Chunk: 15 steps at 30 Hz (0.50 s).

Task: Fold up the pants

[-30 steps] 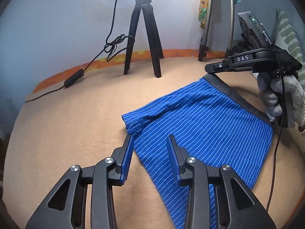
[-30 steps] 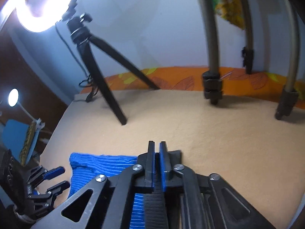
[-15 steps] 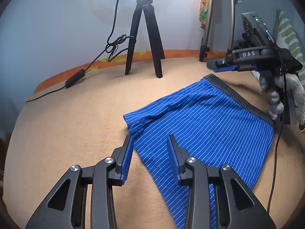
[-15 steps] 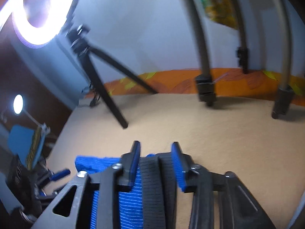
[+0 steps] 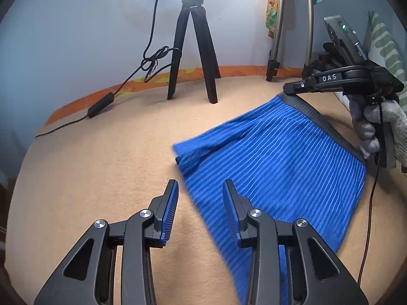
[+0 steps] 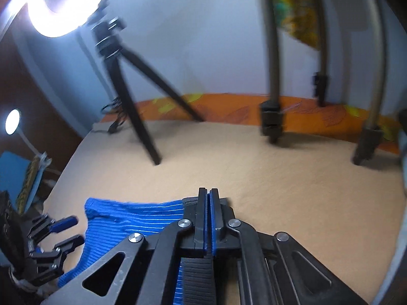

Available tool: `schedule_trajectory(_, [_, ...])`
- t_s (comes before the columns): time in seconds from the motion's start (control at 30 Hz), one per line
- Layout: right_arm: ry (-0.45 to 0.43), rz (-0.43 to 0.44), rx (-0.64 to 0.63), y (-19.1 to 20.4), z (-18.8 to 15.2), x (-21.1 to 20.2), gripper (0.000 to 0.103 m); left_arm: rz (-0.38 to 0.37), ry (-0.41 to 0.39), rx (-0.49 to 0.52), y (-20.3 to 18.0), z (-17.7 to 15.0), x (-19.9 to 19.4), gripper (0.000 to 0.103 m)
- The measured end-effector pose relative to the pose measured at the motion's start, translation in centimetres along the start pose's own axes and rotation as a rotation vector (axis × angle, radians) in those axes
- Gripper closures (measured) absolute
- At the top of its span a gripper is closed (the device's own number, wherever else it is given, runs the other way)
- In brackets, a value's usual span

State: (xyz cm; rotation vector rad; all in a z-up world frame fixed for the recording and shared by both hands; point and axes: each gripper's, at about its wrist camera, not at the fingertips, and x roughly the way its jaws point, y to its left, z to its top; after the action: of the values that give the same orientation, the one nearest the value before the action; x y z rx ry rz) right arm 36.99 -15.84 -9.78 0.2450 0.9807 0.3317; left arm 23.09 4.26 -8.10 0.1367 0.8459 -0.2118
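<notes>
Nearest to us in the left wrist view, our left hand-held gripper (image 5: 200, 198) hangs with its blue-padded fingers spread wide and nothing between them, just above the near hem of the blue white-striped knit pants (image 5: 274, 167). The right-hand pad sits over the fabric; the left-hand pad is over the bare tan tabletop (image 5: 101, 172) just beside the pants.

The pants lie mostly flat on the tabletop, one leg end bunched into a fold on their left side and the grey ribbed waistband (image 5: 323, 124) along their far right edge.

At the far corner of that waistband, our right hand-held gripper (image 6: 209, 198) is closed tight; in the right wrist view the grey band runs up under its meeting pads, so it appears to pinch the waistband. A grey-gloved hand (image 5: 379, 127) holds it, just right of the pants.

Beyond the pants stands a black tripod (image 5: 193, 58) with a black cable (image 5: 112, 96) trailing from it, and to its right a silver metal tripod (image 5: 292, 38) against the pale blue wall.
</notes>
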Motion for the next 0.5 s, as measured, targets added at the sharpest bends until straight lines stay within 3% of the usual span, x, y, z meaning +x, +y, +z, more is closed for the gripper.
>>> schedule_trajectory(0.17, [0.06, -0.019, 0.01, -0.3, -0.2, 1.3, 0.095, 0.015, -0.002, -0.004, 0.1, 0.0, -0.3, 0.069])
schedule_trajectory(0.3, [0.031, -0.063, 0.005, -0.5, -0.7, -0.4, 0.071, 0.014, -0.015, -0.01, 0.2, -0.1, -1.5, 0.069])
schedule_trajectory(0.4, [0.004, -0.077, -0.014, -0.2, -1.5, -3.0, 0.065, 0.002, -0.019, -0.026, 0.4, -0.1, -2.5, 0.067])
schedule_trajectory(0.5, [-0.016, -0.074, -0.023, 0.8, -3.0, -5.9, 0.065, -0.008, -0.032, -0.035, 0.4, -0.4, -3.6, 0.058])
